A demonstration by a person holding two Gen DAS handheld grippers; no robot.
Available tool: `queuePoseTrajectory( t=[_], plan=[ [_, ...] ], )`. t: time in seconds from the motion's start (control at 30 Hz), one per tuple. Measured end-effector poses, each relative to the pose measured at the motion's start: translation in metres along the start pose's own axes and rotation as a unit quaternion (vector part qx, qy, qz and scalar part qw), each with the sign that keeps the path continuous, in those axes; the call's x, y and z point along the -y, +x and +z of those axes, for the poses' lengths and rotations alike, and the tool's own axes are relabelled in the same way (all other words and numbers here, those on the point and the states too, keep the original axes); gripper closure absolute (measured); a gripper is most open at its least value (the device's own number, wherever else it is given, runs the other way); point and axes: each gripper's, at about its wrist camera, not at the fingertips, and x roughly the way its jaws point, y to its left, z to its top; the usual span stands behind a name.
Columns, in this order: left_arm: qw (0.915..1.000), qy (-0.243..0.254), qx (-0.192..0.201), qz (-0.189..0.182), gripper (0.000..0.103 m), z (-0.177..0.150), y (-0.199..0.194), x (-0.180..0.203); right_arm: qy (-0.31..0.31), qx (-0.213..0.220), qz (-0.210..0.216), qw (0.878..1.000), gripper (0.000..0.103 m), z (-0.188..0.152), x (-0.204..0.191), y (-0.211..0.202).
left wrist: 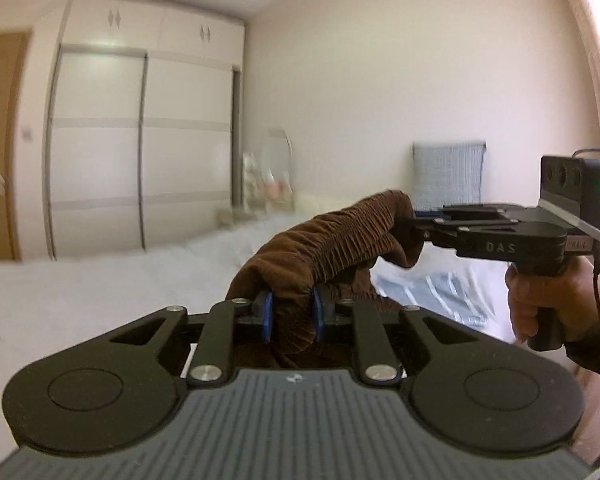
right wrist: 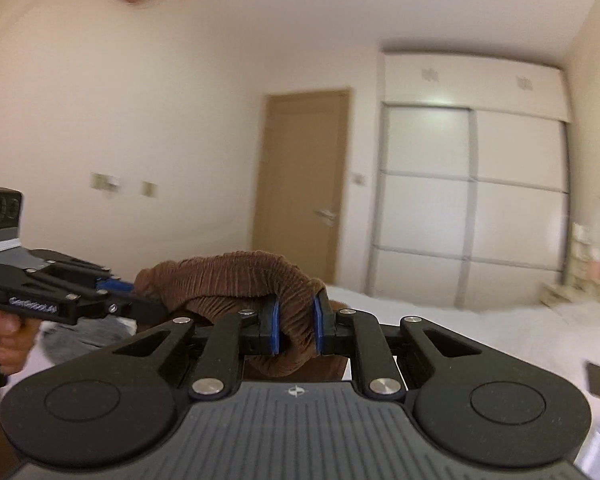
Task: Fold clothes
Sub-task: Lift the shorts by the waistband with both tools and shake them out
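A brown ribbed garment [left wrist: 340, 240] with a gathered waistband hangs in the air above a white bed [left wrist: 100, 288]. My left gripper [left wrist: 291, 316] is shut on one end of the waistband, cloth bunched between its blue pads. My right gripper [right wrist: 296, 330] is shut on the other end of the same brown garment [right wrist: 240, 276]. In the left wrist view the right gripper [left wrist: 414, 232] reaches in from the right, held by a hand [left wrist: 548, 300]. In the right wrist view the left gripper [right wrist: 140, 300] comes in from the left. The garment's lower part is hidden below the grippers.
A blue and white striped cloth [left wrist: 432, 292] lies on the bed to the right. A white sliding wardrobe [left wrist: 140, 152] stands behind the bed, a wooden door [right wrist: 300, 184] beside it. A dark phone [right wrist: 596, 378] lies on the bed. A grey pillow [left wrist: 448, 172] leans on the wall.
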Motion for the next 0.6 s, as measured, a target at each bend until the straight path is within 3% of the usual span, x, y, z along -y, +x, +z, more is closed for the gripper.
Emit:
queuePoseTrajectory(
  t=[0.07,0.1,0.13,0.27,0.4,0.47,0.6],
  plan=[
    [0.9989,-0.033,-0.035,0.002,0.079,-0.011,0.038,-0.013,0.017,-0.039,-0.015,0.999,0.083,-0.018,0.017,0.032],
    [0.997,-0.058,-0.052,0.009,0.073,-0.018,0.058,-0.022,0.024,-0.061,-0.019,0.998,0.08,-0.029,0.025,0.05],
    [0.9935,-0.082,-0.074,0.026,0.063,-0.027,0.077,-0.031,0.035,-0.078,-0.024,0.996,0.07,-0.041,0.033,0.066],
    [0.9741,-0.123,-0.149,0.118,0.062,-0.07,0.119,-0.052,0.08,-0.132,-0.042,0.987,0.06,-0.091,0.065,0.113],
    [0.9703,-0.154,-0.168,0.081,0.052,-0.092,0.142,-0.043,0.127,-0.115,-0.069,0.983,0.036,-0.125,0.101,0.094],
    [0.9674,-0.17,-0.177,0.062,0.045,-0.102,0.153,-0.038,0.134,-0.128,-0.076,0.98,0.034,-0.144,0.118,0.081],
    [0.9596,-0.201,-0.195,0.024,0.044,-0.123,0.176,-0.028,0.137,-0.159,-0.08,0.974,0.034,-0.173,0.14,0.077]
  ],
)
